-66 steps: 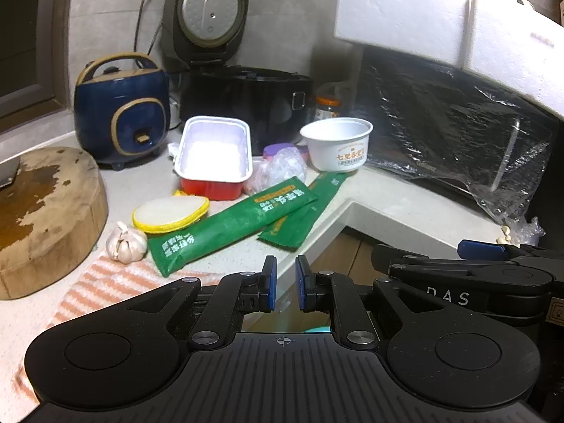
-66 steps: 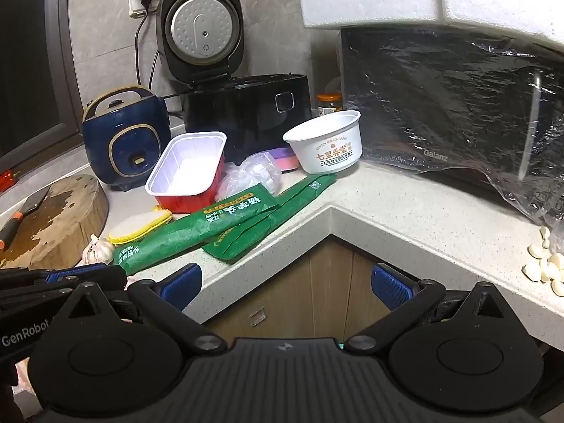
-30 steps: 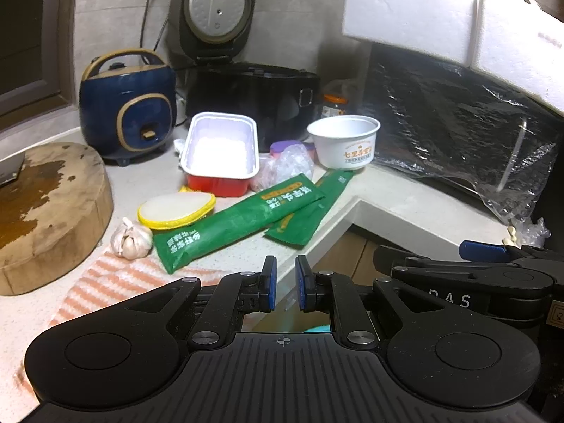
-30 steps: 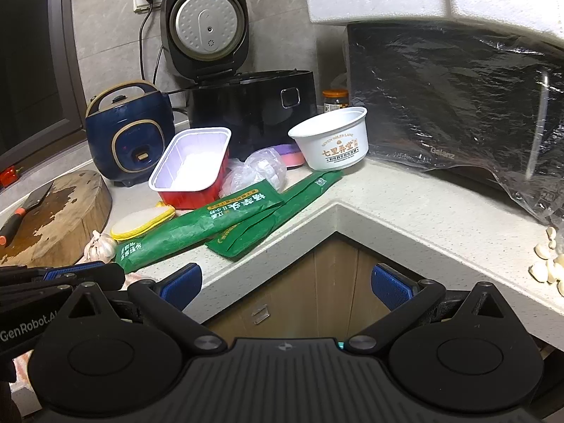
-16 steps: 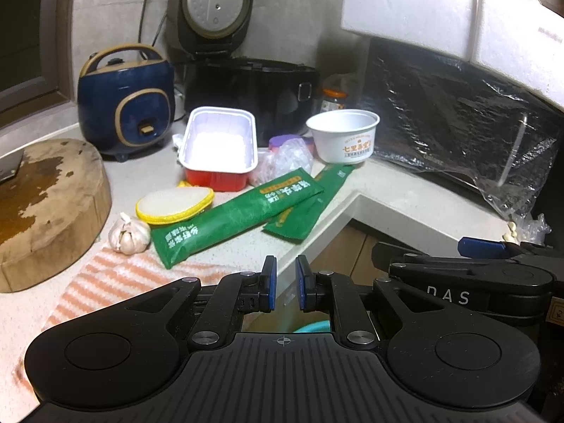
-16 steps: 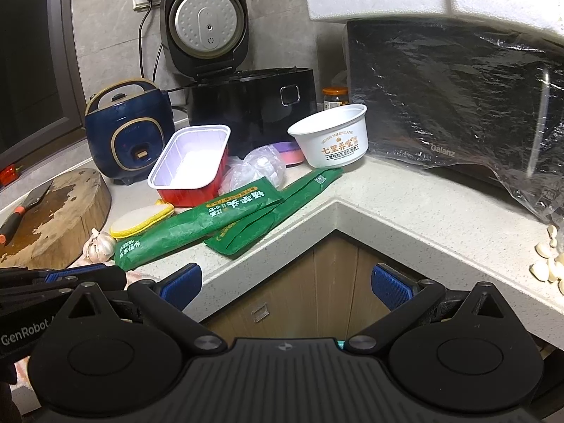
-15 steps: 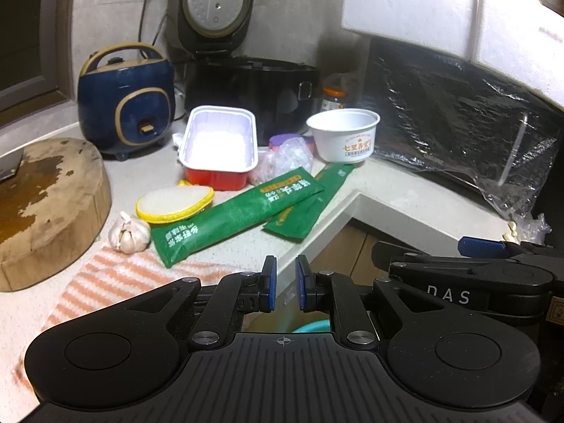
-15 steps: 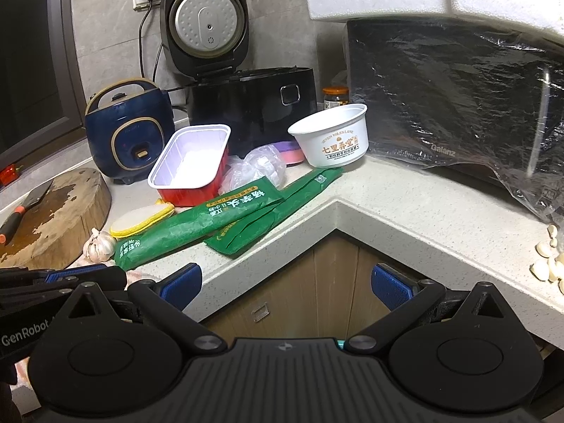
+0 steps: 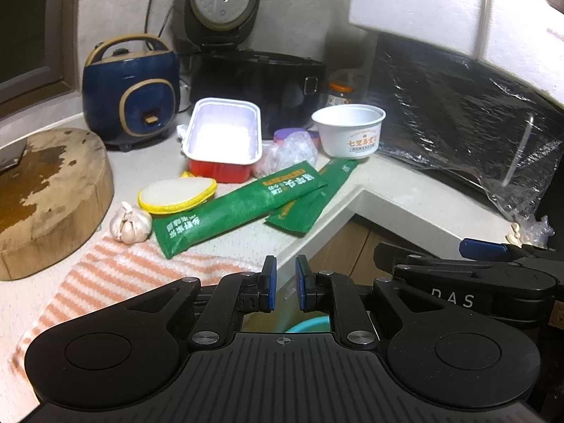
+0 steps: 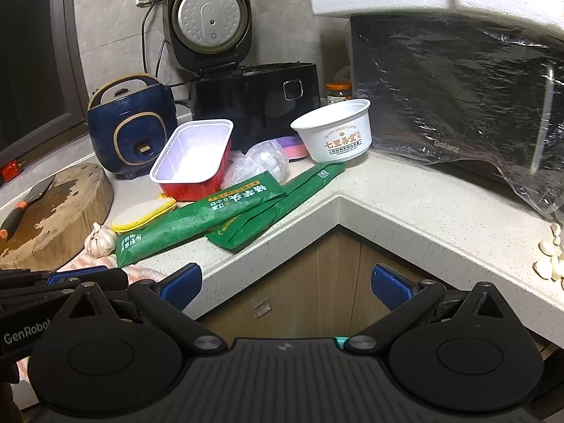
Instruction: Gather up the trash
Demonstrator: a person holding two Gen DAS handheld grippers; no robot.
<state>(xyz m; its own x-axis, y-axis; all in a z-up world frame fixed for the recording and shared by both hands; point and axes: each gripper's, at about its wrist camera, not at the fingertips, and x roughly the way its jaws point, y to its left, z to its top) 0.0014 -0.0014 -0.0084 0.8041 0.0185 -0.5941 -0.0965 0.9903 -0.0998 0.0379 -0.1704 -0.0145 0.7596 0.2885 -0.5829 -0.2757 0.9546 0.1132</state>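
Trash lies on the corner of the stone counter (image 10: 405, 197): two long green wrappers (image 9: 239, 208) (image 10: 201, 216), a second one (image 10: 278, 208) under the first, a red tray with a white inside (image 9: 224, 141) (image 10: 192, 160), a white paper bowl (image 9: 349, 134) (image 10: 333, 130) and a crumpled clear bag (image 9: 290, 151) (image 10: 259, 164). My left gripper (image 9: 283, 283) is shut and empty, in front of the counter edge. My right gripper (image 10: 285, 283) is open and empty, held before the counter's inner corner, apart from the trash.
A round wooden chopping block (image 9: 46, 197), a garlic bulb (image 9: 128, 224), a yellow-rimmed sponge (image 9: 176, 195), a striped cloth (image 9: 116, 275), a blue cooker (image 9: 130, 91), an open black rice cooker (image 10: 246, 102), a wrapped microwave (image 10: 458, 105) and garlic cloves (image 10: 550, 250) stand around.
Both views have drifted slightly; the counter items sit a little nearer and lower. Neither gripper has changed its opening, and nothing on the counter moved.
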